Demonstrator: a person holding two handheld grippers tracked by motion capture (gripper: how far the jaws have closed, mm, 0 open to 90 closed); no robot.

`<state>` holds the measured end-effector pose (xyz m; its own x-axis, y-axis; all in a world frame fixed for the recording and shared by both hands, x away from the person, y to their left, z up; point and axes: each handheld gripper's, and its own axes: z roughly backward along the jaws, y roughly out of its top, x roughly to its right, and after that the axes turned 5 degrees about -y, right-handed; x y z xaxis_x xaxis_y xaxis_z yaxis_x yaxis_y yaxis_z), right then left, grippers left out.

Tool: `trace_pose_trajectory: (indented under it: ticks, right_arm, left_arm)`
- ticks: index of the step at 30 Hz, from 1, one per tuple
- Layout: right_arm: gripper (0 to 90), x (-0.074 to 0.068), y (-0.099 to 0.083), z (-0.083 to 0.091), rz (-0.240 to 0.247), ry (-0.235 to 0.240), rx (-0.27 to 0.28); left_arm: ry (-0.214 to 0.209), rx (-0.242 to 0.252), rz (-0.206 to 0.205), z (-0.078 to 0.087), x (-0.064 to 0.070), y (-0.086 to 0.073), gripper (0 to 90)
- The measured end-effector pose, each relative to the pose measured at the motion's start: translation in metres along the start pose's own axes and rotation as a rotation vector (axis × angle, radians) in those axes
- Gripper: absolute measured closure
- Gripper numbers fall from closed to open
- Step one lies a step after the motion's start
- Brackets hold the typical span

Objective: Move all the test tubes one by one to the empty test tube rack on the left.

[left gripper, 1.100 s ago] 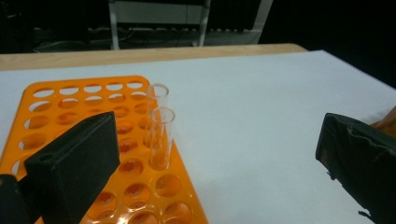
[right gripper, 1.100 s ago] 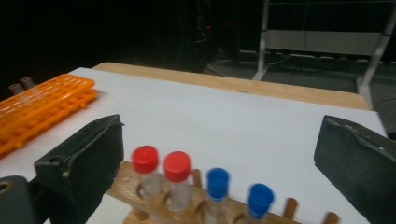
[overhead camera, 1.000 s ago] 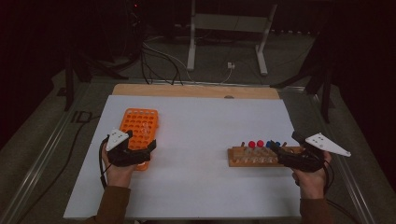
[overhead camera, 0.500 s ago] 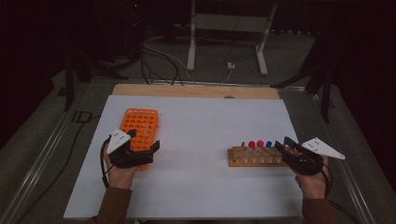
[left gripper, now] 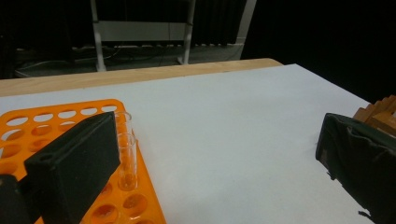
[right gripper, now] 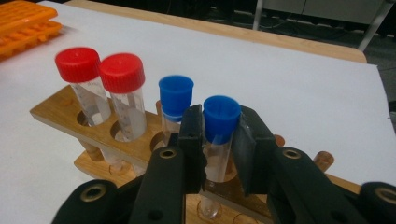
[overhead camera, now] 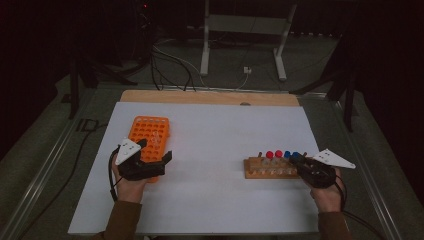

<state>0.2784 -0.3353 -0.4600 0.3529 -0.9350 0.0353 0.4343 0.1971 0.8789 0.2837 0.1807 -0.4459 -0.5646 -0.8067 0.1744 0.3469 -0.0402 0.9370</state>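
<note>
the right claw (right gripper: 218,154) has its two black jaws set around the nearest blue-capped tube (right gripper: 219,135), one jaw on each side of the clear barrel just below the cap. they look narrowed to about the tube's width, but whether the pads are pressing the plastic or standing a hair off it cannot be told. that tube stands upright in the end hole of the wooden tube rack (right gripper: 60,114), so its long axis runs straight up and down, crosswise to the jaws; the way out of the rack, by my reading, is a straight lift along that axis. beside it in the same rack stand a second blue-capped tube (right gripper: 176,100) and then two red-capped tubes (right gripper: 100,88), all upright and close enough that a sideways pull would likely knock them.

in the high view the wooden rack (overhead camera: 260,170) sits at the right side of the white surface (overhead camera: 220,135), directly under the right hand, which is plainly the nearer one. the orange tube rack (overhead camera: 150,135) lies well apart from the wooden rack, over at the left, and the left claw (overhead camera: 155,152) hovers above its near end, jaws wide apart and holding nothing; an uncapped clear tube (left gripper: 127,158) stands in one of the orange rack's holes.

faint graduation marks show on the tube barrels, too small to read; no brand or label is legible.
</note>
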Motion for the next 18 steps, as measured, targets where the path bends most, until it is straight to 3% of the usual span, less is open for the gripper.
trace_pose_trajectory:
  ticks: [12, 18]
  right_arm:
    - [76.4, 0.0005, -0.0028, -0.0021, 0.000, 0.000, -0.008]
    - [76.6, 0.0023, 0.0033, 0.0055, -0.006, -0.005, 0.022]
  left_arm:
    - [-0.005, -0.002, -0.004, -0.0012, 0.0010, -0.0004, 0.5]
    - [-0.005, -0.007, -0.007, -0.0020, 0.0014, -0.0008, 0.5]
